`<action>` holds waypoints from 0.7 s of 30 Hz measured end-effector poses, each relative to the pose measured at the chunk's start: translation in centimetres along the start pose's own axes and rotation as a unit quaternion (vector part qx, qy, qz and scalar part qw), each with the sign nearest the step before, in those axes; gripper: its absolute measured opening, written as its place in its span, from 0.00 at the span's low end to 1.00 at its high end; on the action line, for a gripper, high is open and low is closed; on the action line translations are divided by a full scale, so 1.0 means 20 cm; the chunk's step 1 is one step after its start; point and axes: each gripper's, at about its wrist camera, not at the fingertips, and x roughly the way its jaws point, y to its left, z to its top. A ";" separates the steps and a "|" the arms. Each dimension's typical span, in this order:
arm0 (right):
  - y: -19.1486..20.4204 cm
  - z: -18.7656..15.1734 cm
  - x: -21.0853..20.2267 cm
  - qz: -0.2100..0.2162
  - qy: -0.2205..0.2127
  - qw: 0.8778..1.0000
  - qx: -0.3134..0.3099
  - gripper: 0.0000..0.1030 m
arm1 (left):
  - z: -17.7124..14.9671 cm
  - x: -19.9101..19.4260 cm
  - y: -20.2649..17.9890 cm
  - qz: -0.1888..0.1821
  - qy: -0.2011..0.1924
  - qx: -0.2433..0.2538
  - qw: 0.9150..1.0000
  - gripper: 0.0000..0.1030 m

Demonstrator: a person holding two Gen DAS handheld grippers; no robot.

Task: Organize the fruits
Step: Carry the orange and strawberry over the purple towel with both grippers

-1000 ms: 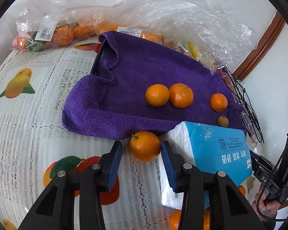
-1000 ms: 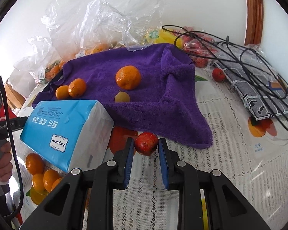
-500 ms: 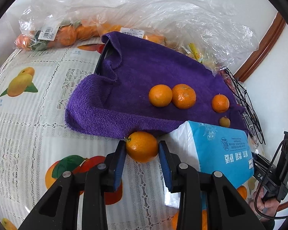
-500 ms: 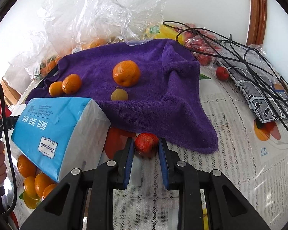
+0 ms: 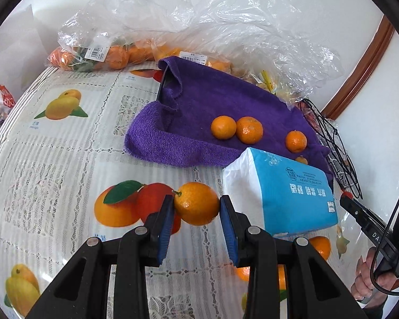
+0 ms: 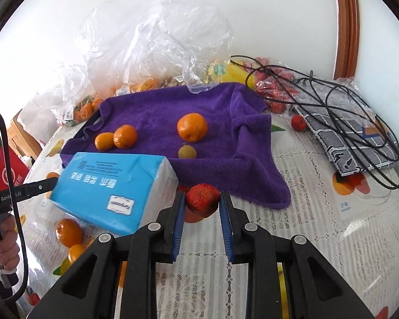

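My left gripper (image 5: 196,210) is shut on an orange (image 5: 197,203) and holds it above the patterned tablecloth, short of the purple towel (image 5: 215,106). Three oranges (image 5: 223,127) and a small yellow-green fruit (image 5: 302,159) lie on the towel. My right gripper (image 6: 202,204) is shut on a small red fruit (image 6: 202,200), held just in front of the purple towel's (image 6: 226,133) near edge. In the right wrist view the towel carries three oranges (image 6: 192,127) and the small yellow-green fruit (image 6: 187,152).
A blue tissue pack (image 5: 284,194) lies between the grippers; it also shows in the right wrist view (image 6: 111,183). Loose oranges (image 6: 69,232) lie beside it. Plastic bags of oranges (image 5: 114,55) stand at the back. A grey pouch with black cables (image 6: 345,133) and a red fruit (image 6: 298,122) lie at right.
My left gripper closed on the orange and pulled it back from the towel's edge, lifting it. My right gripper kept its hold on the red fruit and shifted slightly.
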 end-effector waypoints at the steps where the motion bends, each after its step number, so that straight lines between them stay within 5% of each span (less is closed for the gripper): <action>1: 0.01 0.00 -0.02 0.001 -0.002 1.000 -0.001 0.25 | -0.01 -0.02 0.00 -0.001 -0.002 0.000 1.000 0.32; 21: 0.18 -0.04 -0.27 0.002 -0.029 0.999 -0.023 0.25 | -0.12 -0.26 -0.19 -0.030 -0.029 0.028 0.999 0.32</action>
